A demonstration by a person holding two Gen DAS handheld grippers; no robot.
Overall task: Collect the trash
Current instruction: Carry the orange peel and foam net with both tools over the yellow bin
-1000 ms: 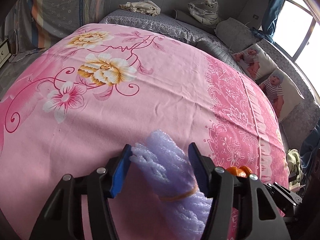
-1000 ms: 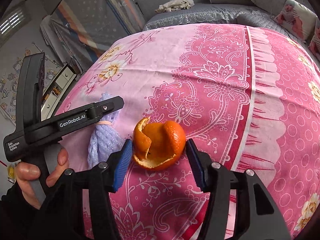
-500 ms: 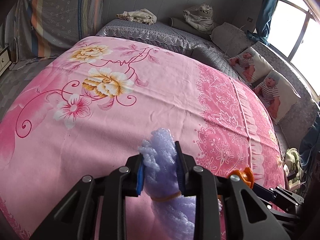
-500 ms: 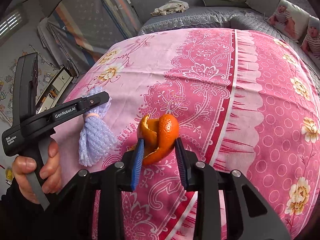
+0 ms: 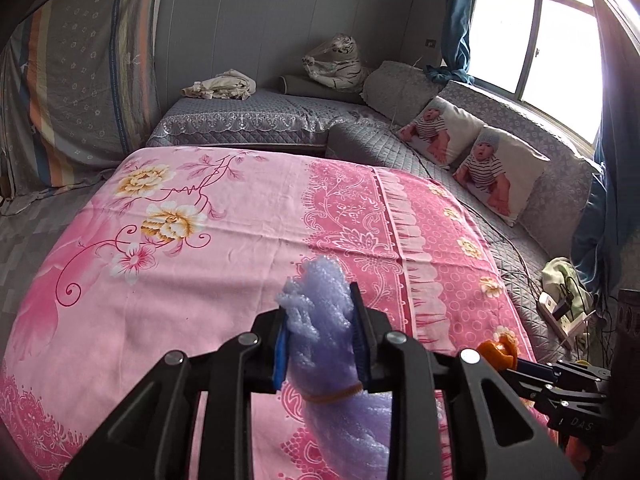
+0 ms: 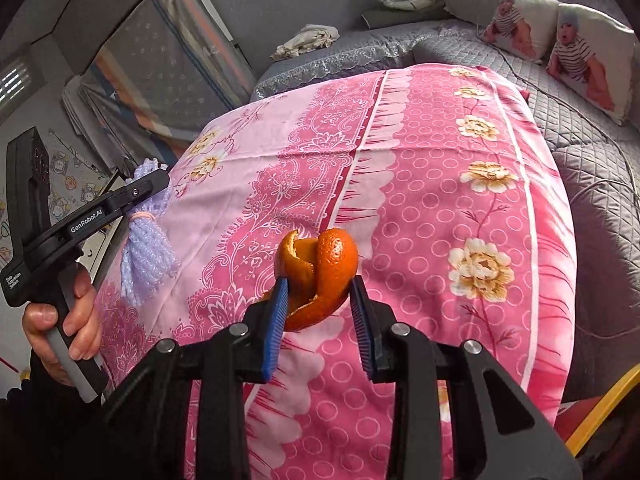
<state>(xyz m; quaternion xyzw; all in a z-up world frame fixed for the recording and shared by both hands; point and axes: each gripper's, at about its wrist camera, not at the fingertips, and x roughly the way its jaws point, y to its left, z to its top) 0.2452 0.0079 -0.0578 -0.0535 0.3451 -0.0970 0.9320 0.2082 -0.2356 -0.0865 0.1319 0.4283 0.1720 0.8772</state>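
Two pieces of trash: both held clear of the pink bedspread [image 5: 224,216], so each can be carried off without dragging.
Left gripper [image 5: 320,332]: jaws pinching the purple foam net [image 5: 324,312] above its rubber band, the loose end hanging below.
Right gripper [image 6: 318,312]: jaws squeezing the curled orange peel [image 6: 324,268] at its sides.
Bin: not visible.

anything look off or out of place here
Nothing looks spilled or broken. The two bits of trash are off the pink bedspread: the left gripper is clamped on a purple foam net, the right gripper on an orange peel. A cable trails across the grey cover.
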